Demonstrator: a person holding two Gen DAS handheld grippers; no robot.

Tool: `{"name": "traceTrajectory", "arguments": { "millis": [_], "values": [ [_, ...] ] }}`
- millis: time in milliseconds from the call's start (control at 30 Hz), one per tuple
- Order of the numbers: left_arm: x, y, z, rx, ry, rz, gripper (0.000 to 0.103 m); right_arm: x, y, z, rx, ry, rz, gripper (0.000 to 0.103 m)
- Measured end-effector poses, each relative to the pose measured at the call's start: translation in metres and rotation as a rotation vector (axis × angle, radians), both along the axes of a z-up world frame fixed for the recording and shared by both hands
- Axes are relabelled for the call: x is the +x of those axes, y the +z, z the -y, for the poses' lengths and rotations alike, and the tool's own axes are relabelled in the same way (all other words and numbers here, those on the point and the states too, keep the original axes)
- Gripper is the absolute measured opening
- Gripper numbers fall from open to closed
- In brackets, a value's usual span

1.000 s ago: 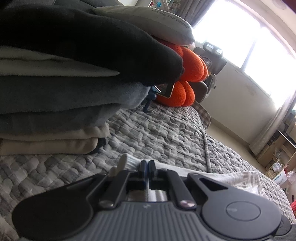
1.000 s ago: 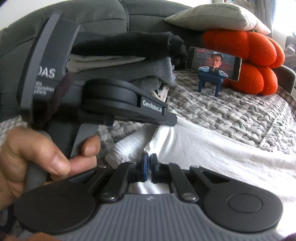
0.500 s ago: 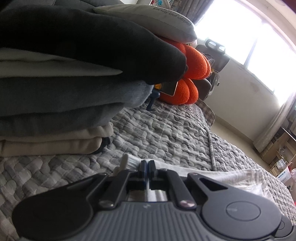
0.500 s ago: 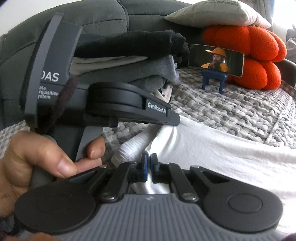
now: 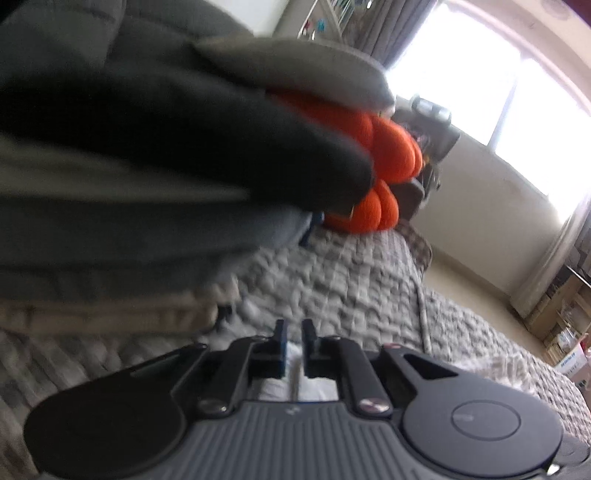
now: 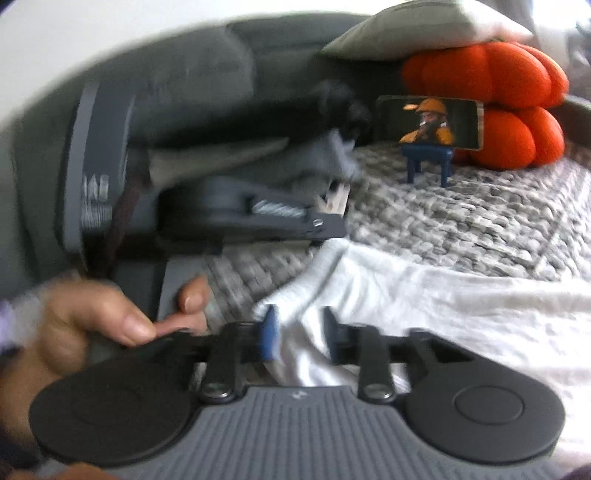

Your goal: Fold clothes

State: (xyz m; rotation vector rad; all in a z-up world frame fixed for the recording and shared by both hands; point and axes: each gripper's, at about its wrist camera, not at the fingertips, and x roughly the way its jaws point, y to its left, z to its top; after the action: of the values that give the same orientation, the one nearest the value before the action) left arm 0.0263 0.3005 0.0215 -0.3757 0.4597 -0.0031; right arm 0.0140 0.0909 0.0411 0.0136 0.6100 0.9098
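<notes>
The right gripper (image 6: pixel 300 334) has just been opening; its jaws stand apart over the white garment (image 6: pixel 424 306), whose fold lies between the pads without being pressed. The left gripper (image 5: pixel 293 341) has just parted a crack, white cloth showing below the gap. A hand (image 6: pixel 88 325) holds the left gripper's handle. The garment lies on a grey quilt (image 6: pixel 461 221). Just beyond the garment stands a stack of folded clothes (image 5: pixel 129 206), blurred. Farther back a phone (image 6: pixel 430 123) sits on a blue stand, near orange cushions (image 6: pixel 509 110) under a pillow (image 6: pixel 424 31). Bright windows (image 5: pixel 517 96) wash out the room's far side.
</notes>
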Motion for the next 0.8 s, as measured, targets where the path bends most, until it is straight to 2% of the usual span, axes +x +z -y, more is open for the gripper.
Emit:
{"name": "traceTrajectory", "arguments": {
  "millis": [67, 133, 200, 367, 533, 600, 700, 800],
  "values": [
    [-0.002, 0.001, 0.000, -0.007, -0.003, 0.004, 0.010, 0.003, 0.010, 0.022, 0.076, -0.022, -0.037, 0.043],
    [-0.002, 0.000, 0.002, -0.007, -0.013, 0.000, 0.010, 0.006, 0.020, 0.044, 0.081, -0.081, -0.015, 0.043],
    [-0.004, 0.000, 0.006, -0.002, -0.036, 0.000, 0.010, 0.014, 0.027, 0.071, 0.060, -0.174, 0.009, 0.043],
    [-0.007, -0.006, 0.036, 0.054, -0.118, -0.021, 0.010, 0.039, 0.030, 0.151, 0.025, -0.405, -0.009, 0.043],
    [-0.002, -0.019, 0.058, 0.129, -0.151, -0.071, 0.011, 0.045, 0.009, 0.184, -0.049, -0.441, -0.065, 0.043],
    [0.001, -0.025, 0.058, 0.138, -0.147, -0.095, 0.011, 0.044, -0.004, 0.187, -0.122, -0.452, -0.078, 0.043],
    [0.002, -0.029, 0.056, 0.127, -0.135, -0.111, 0.011, 0.036, -0.006, 0.197, -0.108, -0.436, -0.069, 0.043],
    [0.000, -0.027, 0.063, 0.164, -0.123, -0.108, 0.011, 0.034, -0.004, 0.208, -0.085, -0.435, -0.083, 0.043]
  ]
}}
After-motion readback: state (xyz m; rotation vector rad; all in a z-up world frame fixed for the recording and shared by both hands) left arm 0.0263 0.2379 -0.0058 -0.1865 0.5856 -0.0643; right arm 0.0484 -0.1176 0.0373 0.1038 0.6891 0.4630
